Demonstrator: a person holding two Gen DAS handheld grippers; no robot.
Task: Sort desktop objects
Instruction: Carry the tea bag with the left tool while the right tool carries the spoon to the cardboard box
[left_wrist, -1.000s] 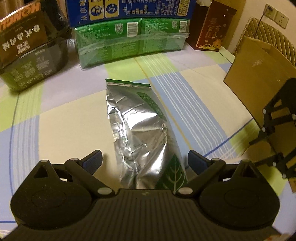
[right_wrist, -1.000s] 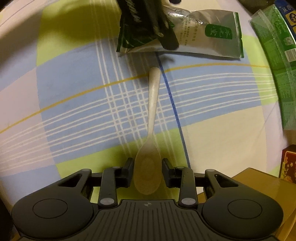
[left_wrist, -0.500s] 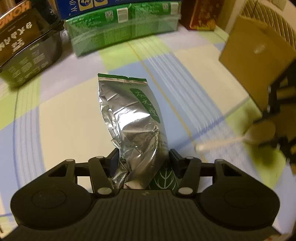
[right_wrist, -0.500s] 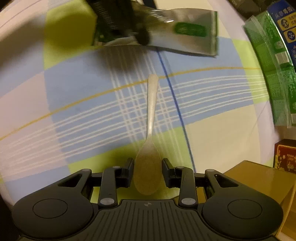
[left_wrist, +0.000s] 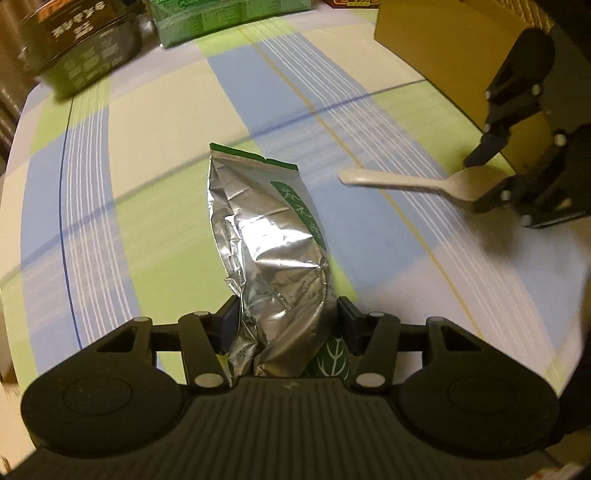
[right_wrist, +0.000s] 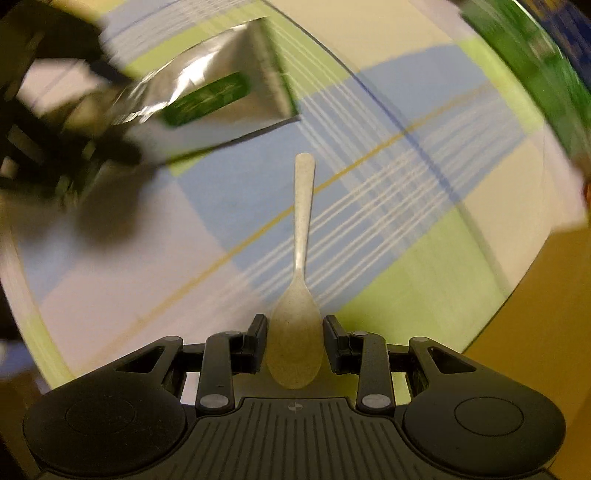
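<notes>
A crinkled silver foil bag (left_wrist: 269, 229) with green print sticks out forward from my left gripper (left_wrist: 286, 317), whose pads press on its lower end; the bag hangs above the checked tablecloth (left_wrist: 155, 110). To the right, my right gripper (left_wrist: 484, 181) holds a pale beige spoon (left_wrist: 399, 182) by its bowl, handle pointing left. In the right wrist view the right gripper (right_wrist: 295, 332) is shut on the spoon (right_wrist: 304, 221), its handle reaching away. The foil bag (right_wrist: 214, 99) appears blurred at upper left, with the dark left gripper (right_wrist: 55, 110) beside it.
A brown cardboard box (left_wrist: 443, 48) stands at the far right, close behind the right gripper. A green pack (left_wrist: 221, 14) and a dark box with white lettering (left_wrist: 81, 48) sit along the table's far edge. The cardboard (right_wrist: 546, 295) also fills the right wrist view's lower right.
My left gripper went from wide open around the foil bag to shut on it, then carried it across the table. The right gripper, still holding the spoon, rolled and shifted.
</notes>
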